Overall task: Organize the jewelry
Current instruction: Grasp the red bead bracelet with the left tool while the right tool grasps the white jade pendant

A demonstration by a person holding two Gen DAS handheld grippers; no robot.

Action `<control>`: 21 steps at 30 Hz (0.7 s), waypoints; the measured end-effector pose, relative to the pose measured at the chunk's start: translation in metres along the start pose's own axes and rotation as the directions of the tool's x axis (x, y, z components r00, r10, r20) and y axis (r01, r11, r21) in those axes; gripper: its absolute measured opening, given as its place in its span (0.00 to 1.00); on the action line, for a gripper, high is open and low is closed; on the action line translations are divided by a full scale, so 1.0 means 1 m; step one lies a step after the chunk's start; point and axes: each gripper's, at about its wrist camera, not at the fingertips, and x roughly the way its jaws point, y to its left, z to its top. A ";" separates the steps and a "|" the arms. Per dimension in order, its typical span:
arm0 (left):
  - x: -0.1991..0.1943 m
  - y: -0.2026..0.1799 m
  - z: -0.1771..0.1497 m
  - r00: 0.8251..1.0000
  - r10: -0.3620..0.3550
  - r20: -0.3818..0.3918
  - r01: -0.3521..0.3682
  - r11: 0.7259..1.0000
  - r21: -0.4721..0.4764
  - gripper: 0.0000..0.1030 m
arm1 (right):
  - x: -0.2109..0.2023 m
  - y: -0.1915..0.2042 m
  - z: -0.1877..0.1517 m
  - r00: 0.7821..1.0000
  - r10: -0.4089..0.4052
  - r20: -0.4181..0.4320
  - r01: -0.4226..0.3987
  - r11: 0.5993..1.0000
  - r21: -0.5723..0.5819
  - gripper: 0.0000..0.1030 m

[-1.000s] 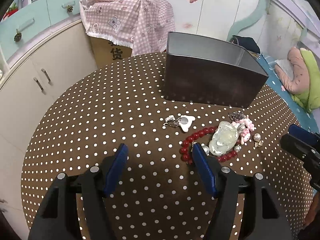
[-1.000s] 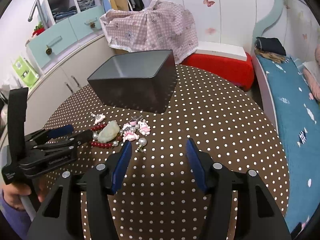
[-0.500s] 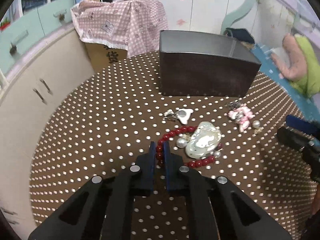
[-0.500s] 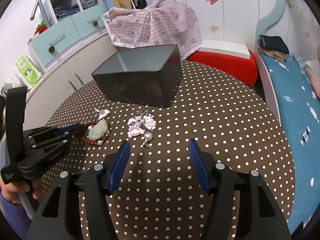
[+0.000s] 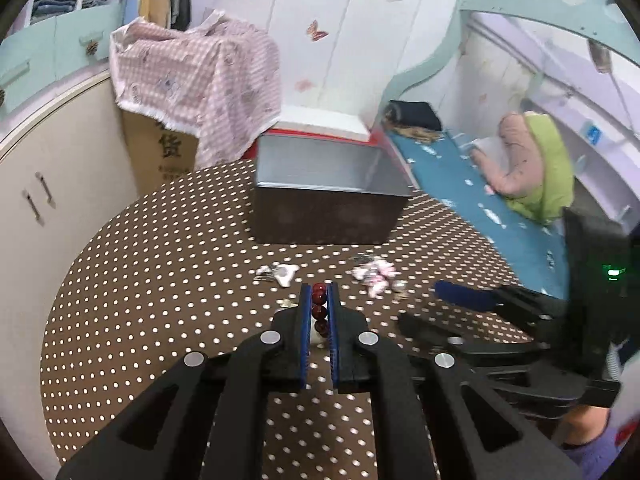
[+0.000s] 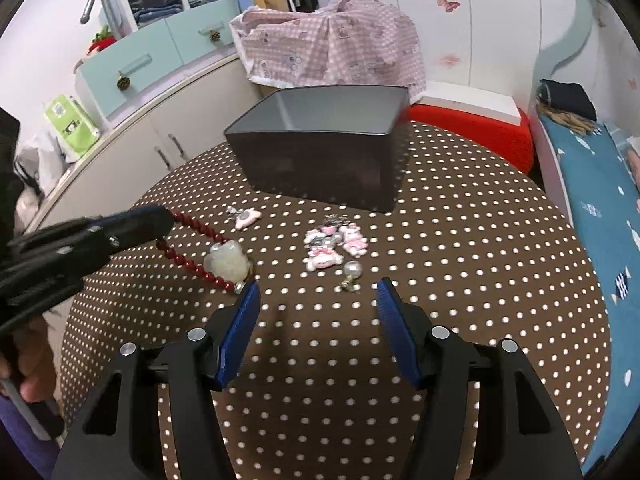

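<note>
My left gripper (image 5: 319, 300) is shut on a red bead bracelet (image 5: 319, 309) and holds it lifted off the table. In the right wrist view the left gripper (image 6: 160, 220) shows at the left; the bracelet (image 6: 200, 232) hangs from it with its pale jade pendant (image 6: 227, 262) dangling just above the table. My right gripper (image 6: 318, 300) is open and empty, low over the table. Pink charms (image 6: 334, 244), a pearl earring (image 6: 352, 272) and a small white-pink charm (image 6: 245, 216) lie on the table. The open dark metal box (image 6: 320, 152) stands behind them.
The round table has a brown polka-dot cloth (image 6: 460, 240). A pink checked cloth over a cardboard box (image 5: 192, 76) and white cabinets (image 5: 48, 184) stand behind it. A bed with a blue cover (image 5: 480, 200) lies at the right. A red stool (image 6: 472, 132) is behind the metal box.
My left gripper closed on the red bracelet and lifted it, pendant hanging, towards the box. My right gripper stayed open and moved a little closer to the pink charms.
</note>
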 end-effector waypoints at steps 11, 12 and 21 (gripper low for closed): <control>-0.041 0.027 -0.017 0.999 -0.026 0.047 0.028 0.998 -0.057 0.06 | 0.012 0.032 -0.008 0.998 0.045 -0.041 -0.047 0.998 -0.051 0.57; -0.043 0.033 -0.021 0.999 -0.026 0.043 0.029 0.997 -0.070 0.06 | 0.014 0.037 -0.010 0.998 0.050 -0.046 -0.053 0.997 -0.059 0.57; -0.039 0.071 -0.041 1.000 0.021 -0.005 -0.021 0.987 -0.160 0.06 | 0.039 0.079 -0.010 0.994 0.060 -0.092 -0.072 0.989 -0.128 0.57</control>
